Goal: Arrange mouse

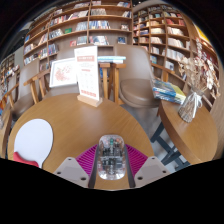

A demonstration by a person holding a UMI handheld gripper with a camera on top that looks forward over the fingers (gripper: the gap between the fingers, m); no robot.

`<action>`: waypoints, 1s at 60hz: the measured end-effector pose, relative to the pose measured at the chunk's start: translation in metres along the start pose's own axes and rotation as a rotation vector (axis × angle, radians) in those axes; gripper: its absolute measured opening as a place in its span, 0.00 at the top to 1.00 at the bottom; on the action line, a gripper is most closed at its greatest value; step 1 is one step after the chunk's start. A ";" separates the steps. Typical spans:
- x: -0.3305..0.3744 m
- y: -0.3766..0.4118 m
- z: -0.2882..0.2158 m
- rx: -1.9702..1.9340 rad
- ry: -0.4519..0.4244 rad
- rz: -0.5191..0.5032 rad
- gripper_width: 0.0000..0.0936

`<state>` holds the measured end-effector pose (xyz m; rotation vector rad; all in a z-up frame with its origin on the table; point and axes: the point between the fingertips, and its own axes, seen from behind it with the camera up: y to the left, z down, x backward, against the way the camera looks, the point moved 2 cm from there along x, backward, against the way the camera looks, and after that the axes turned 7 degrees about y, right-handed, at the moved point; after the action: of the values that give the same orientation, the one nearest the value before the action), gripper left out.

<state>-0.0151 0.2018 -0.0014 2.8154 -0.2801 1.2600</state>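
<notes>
A clear, see-through mouse (111,156) is held between the two fingers of my gripper (111,162), above the near edge of a round wooden table (80,122). The magenta pads (88,158) press against both of its sides, so the gripper is shut on it. A round white mouse mat (33,139) with a red rim lies on the table to the left of the fingers.
A wooden stand with a white and red sign (88,75) is on the far side of the table. Chairs (135,85) stand behind it, another table with a glass vase (191,108) is to the right, and bookshelves (90,25) fill the background.
</notes>
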 end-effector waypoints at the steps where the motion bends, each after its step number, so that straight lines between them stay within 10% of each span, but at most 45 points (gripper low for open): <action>1: 0.003 0.003 -0.003 -0.004 -0.001 -0.006 0.52; 21: 0.088 0.145 -0.088 0.035 -0.139 -0.141 0.55; 60: 0.018 0.296 -0.002 0.089 -0.036 -0.181 0.41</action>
<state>-0.0591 -0.0914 0.0033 2.8612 0.0311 1.2129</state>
